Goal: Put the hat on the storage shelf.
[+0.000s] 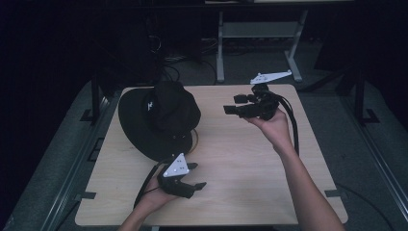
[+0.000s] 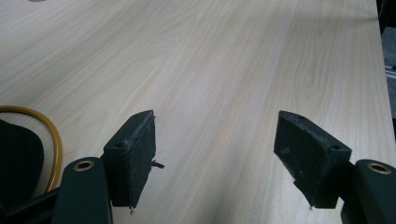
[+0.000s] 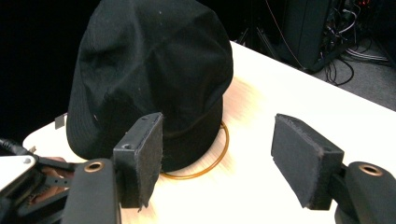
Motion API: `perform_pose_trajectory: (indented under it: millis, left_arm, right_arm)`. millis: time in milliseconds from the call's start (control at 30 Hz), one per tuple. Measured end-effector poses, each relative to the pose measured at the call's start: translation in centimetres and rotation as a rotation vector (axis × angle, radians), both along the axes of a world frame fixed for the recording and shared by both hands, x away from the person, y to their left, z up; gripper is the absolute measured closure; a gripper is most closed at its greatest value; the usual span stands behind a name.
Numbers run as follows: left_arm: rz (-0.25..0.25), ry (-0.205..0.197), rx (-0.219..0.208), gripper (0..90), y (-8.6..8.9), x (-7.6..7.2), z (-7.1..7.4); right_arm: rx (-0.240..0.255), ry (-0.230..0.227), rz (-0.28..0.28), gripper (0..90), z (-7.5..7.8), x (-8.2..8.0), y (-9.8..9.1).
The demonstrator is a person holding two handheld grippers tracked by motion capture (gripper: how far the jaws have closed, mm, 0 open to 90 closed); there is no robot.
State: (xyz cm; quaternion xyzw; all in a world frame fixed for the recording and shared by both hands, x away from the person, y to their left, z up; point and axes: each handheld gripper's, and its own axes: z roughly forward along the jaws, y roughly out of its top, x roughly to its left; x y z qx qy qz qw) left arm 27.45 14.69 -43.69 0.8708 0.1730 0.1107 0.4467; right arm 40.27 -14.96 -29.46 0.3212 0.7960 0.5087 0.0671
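- We see a black hat point(image 1: 159, 115) on the far left of the wooden table point(image 1: 240, 163), a small white mark on its crown too blurred to read, a yellow ring point(image 3: 219, 156) beside it.
- Our left gripper point(image 1: 192, 183) hovers low near the hat's brim, jaws spread, empty.
- Our right gripper point(image 1: 235, 106), raised palm-up, faces the hat, jaws wide apart, empty.

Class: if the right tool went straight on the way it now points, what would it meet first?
Most likely the black hat: the right tool, jaws open, faces its crown across bare table. Depth is uncertain.
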Motion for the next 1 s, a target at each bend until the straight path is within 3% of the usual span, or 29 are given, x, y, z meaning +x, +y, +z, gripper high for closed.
perform_pose_trajectory:
  millis: [433, 667, 1000]
  left_arm:
    - [0.005, -0.002, 0.007, 28.6, 0.2, 0.1, 0.1]
    - [0.005, 0.013, 0.015, 27.5, 0.2, 0.1, 0.0]
    - [0.014, 0.013, 0.007, 27.4, 0.1, 0.1, -0.1]
  right_arm:
    - [-0.004, 0.025, -0.033, 29.0, -1.7, -1.0, -2.5]
    - [0.021, 0.048, -0.022, 27.9, -2.7, -1.9, -3.7]
    - [0.013, 0.073, -0.039, 27.5, -4.8, -3.1, -5.6]
